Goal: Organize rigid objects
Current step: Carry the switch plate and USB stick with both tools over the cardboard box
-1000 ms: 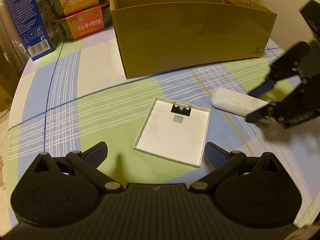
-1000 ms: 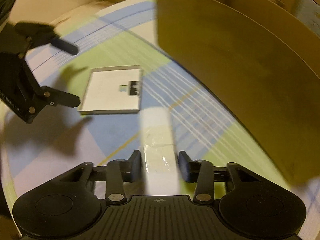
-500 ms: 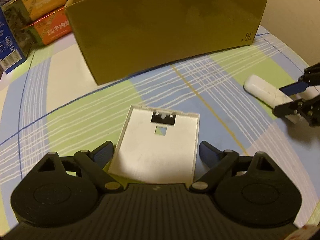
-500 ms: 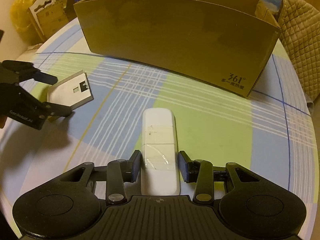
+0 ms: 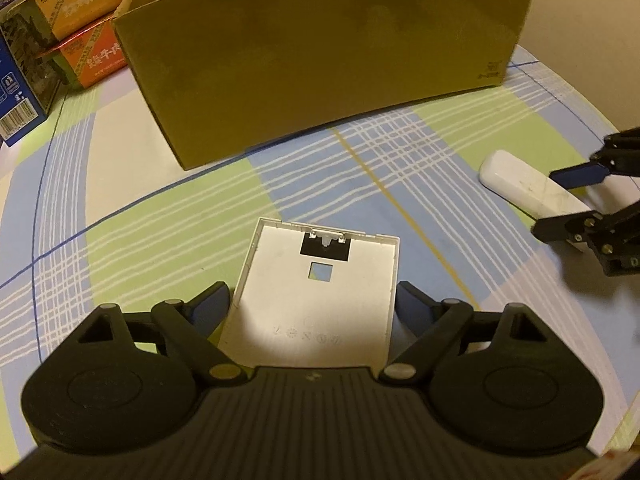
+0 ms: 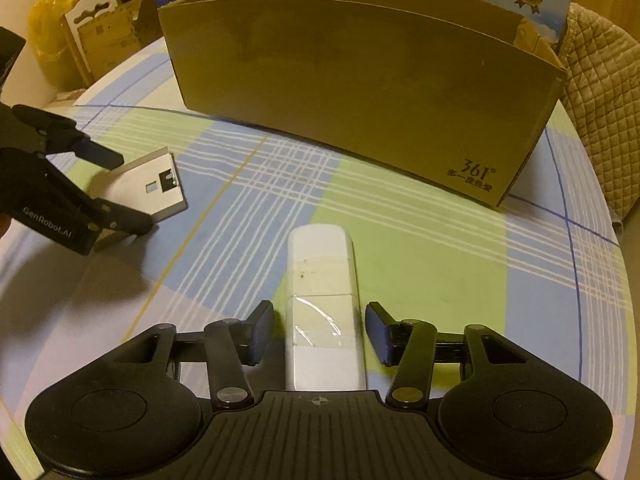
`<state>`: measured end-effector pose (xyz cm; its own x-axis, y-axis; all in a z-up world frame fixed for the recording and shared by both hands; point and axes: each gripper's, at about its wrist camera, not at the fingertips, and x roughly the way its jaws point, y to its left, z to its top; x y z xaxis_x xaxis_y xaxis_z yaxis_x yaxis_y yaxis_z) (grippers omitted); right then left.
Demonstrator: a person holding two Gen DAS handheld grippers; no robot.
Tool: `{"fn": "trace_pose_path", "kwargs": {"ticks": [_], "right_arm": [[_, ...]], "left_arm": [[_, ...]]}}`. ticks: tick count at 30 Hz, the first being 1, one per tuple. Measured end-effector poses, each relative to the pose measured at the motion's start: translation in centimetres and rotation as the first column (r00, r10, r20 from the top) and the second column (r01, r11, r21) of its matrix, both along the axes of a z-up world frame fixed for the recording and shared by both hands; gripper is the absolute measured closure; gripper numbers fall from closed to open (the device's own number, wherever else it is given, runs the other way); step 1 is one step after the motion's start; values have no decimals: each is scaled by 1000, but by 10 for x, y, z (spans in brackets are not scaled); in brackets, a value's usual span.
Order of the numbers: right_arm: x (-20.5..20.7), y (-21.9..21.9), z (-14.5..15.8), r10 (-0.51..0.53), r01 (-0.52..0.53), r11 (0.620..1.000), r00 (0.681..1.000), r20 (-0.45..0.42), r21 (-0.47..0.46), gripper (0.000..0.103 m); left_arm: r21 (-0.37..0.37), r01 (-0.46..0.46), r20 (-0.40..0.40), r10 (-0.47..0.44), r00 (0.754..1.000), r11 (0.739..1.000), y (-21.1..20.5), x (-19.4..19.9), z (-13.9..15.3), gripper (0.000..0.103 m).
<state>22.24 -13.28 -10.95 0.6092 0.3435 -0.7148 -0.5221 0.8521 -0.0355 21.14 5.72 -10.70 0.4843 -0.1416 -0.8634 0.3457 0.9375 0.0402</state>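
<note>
White plate (image 5: pixel 316 292) lies flat on the counter (image 5: pixel 120 216) between the fingers of the left tool (image 5: pixel 314 306), whose wide jaws are closing on its side edges, with no clear gap left at either pad. White bar (image 6: pixel 324 312) lies lengthwise between the fingers of the right tool (image 6: pixel 318 332), whose jaws are opening, with a gap showing on each side of it. Beyond both stands an open cardboard box (image 5: pixel 320 48), with food cartons (image 5: pixel 76 28) beside its left end.
</note>
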Motion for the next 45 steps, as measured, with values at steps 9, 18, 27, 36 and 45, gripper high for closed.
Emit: {"fn": "trace_pose_path", "kwargs": {"ticks": [9,18,27,36,45], "right_arm": [[-1,-1,-2,1,-1,1000,1000,9,8,54],[-4,-2,-3,-28,27,999,999,22,32,52],[-5,0,-4,-64,62,997,997,33,51,52],[-5,-2,-6,-80,76,995,996,50,71,52],[-8,-2,-8,-74,69,995,995,68,69,53]], "left_arm": [[-3,29,24,-29,999,1000,8,-1,-3,6],[-32,-3,-18,3,1000,999,-2,-5,0,17],[-41,4,12,-4,1000,999,1,-7,-2,12],[-52,14,27,-13,1000,999,0,-7,-3,13],[-61,41,39,-39,998,997,0,-7,-1,19]]}}
